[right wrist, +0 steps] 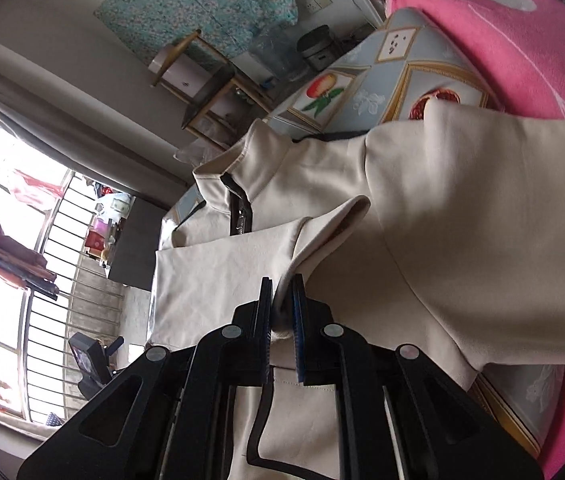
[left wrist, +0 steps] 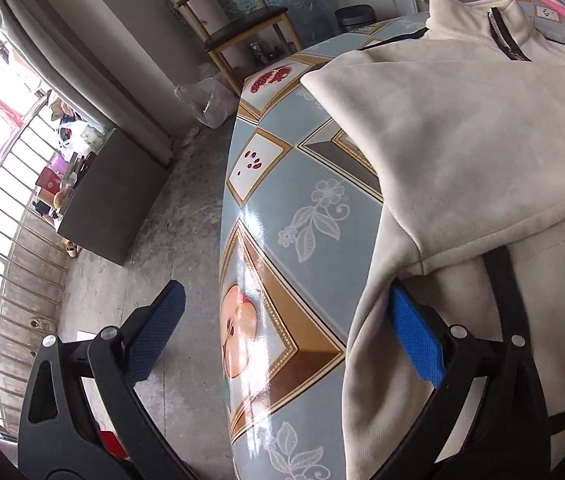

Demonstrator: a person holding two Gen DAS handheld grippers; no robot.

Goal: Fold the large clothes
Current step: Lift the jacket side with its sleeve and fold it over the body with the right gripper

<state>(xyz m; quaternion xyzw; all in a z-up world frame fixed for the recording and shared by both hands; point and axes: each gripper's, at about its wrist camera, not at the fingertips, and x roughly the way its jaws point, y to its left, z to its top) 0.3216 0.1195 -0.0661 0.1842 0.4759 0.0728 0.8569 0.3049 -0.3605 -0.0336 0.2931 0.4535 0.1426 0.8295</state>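
Two hand-held grippers at a cream jacket on the bench

Two views are given. The cream jacket is spread over the bench, whose glossy blue cloth is printed with fruit and flowers. From the left wrist, the bench edge is seen curving down the middle, with bare concrete floor beyond it. The left hand-held gripper is spread wide and empty, one blue pad over the floor, the other beside a folded sleeve. From the right wrist, the right hand-held gripper is seen clenched on a fold of cream fabric. A black-trimmed zip and standing collar are visible. A pink blanket lies past the jacket.
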